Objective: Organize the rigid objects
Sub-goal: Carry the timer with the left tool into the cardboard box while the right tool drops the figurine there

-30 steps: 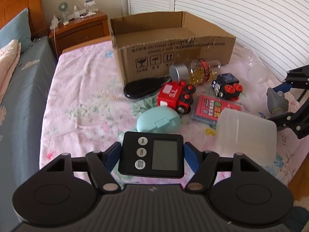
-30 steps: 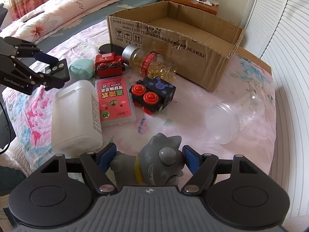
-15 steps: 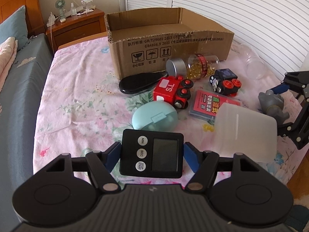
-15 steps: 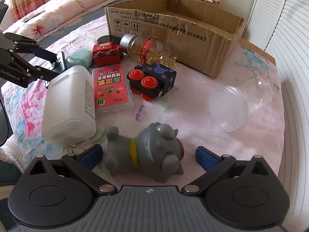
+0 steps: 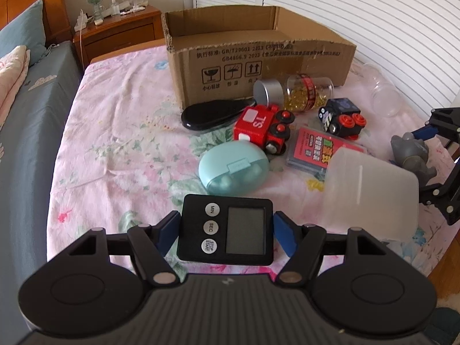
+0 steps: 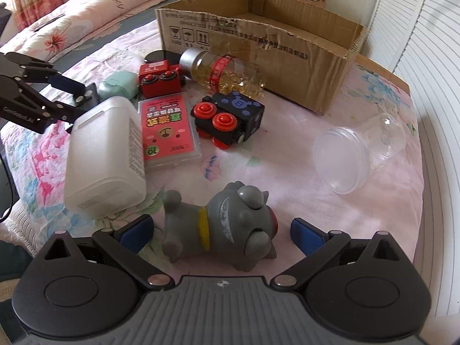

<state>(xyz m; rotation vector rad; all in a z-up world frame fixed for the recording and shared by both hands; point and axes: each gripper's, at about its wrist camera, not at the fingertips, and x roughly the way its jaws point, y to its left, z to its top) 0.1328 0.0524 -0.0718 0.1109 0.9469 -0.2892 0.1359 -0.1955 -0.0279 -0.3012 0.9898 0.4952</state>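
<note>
My left gripper [image 5: 225, 231] is shut on a black digital timer [image 5: 225, 228] and holds it above the pink floral bedsheet [image 5: 120, 143]. My right gripper [image 6: 220, 231] is open, and a grey toy dog [image 6: 227, 227] lies on its side on the sheet between the fingers. An open cardboard box [image 5: 258, 57] stands at the back; it also shows in the right wrist view [image 6: 258, 40]. In front of it lie a red toy train [image 5: 261, 128], a black toy train [image 5: 342, 116], a capsule bottle [image 5: 296, 92], a mint case [image 5: 234, 166] and a red card pack [image 5: 319, 149].
A frosted white plastic box [image 5: 371, 192] lies at the front right, beside the card pack. A clear plastic cup [image 6: 359, 152] lies on its side at the right. A black oval case [image 5: 212, 112] lies by the box. A wooden nightstand [image 5: 118, 33] stands behind the bed.
My right gripper has opened and let go of the grey toy dog, which now lies on the sheet. My left gripper still holds the timer and has drifted slightly.
</note>
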